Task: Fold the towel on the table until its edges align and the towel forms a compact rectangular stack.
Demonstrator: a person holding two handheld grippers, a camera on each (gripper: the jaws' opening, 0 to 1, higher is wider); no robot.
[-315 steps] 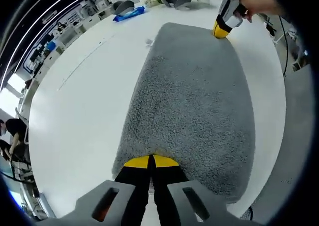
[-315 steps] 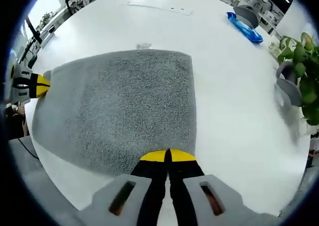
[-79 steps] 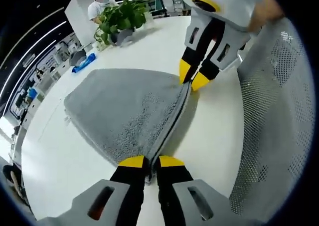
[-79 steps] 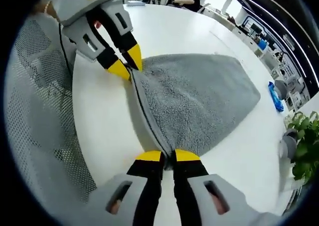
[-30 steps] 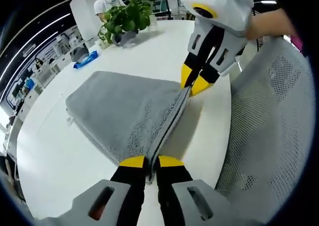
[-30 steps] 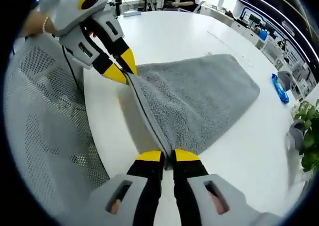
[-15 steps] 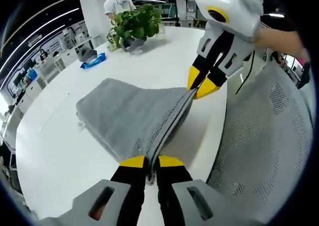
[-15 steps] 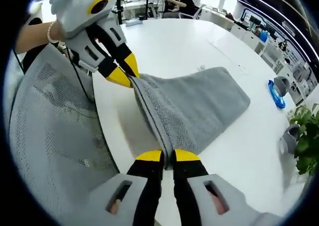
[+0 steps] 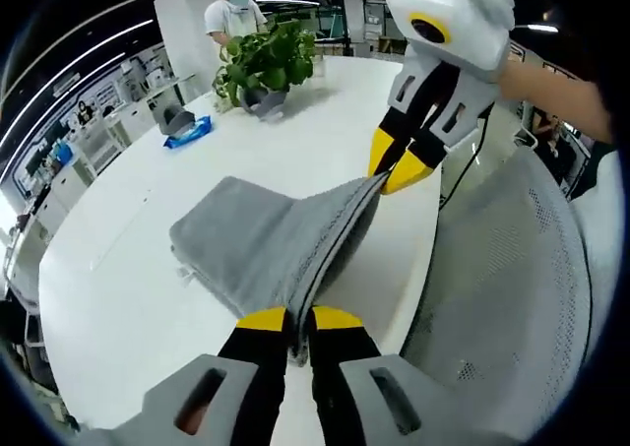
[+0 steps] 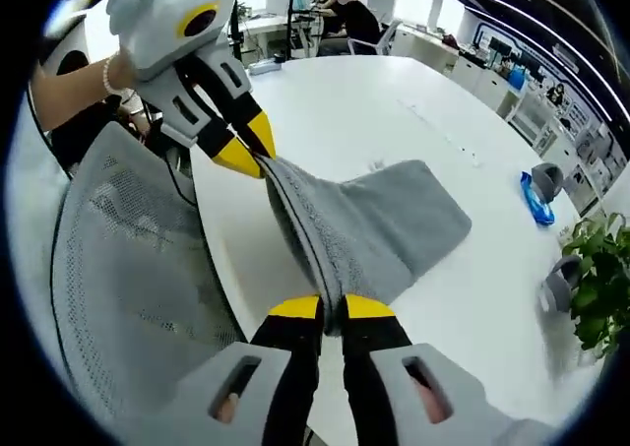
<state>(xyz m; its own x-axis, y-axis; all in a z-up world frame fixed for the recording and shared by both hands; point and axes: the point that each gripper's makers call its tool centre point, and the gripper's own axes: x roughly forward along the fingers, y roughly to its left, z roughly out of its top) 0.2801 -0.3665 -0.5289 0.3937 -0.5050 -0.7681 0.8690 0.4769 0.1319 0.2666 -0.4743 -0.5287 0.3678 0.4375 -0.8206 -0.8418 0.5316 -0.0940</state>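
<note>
Bright even indoor light, ceiling light strips glaring overhead, soft shadow beneath the lifted towel, strong fisheye bending at edges, potted plant slightly motion-blurred, centre sharp

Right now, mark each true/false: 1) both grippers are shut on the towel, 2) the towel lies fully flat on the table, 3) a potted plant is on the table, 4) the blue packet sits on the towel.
1) True: the left gripper and right gripper each pinch the towel edge.
2) False: the held edge is lifted off the table; the far part rests on it.
3) True: the potted plant.
4) False: the blue packet lies on the table, apart from the towel.
</note>
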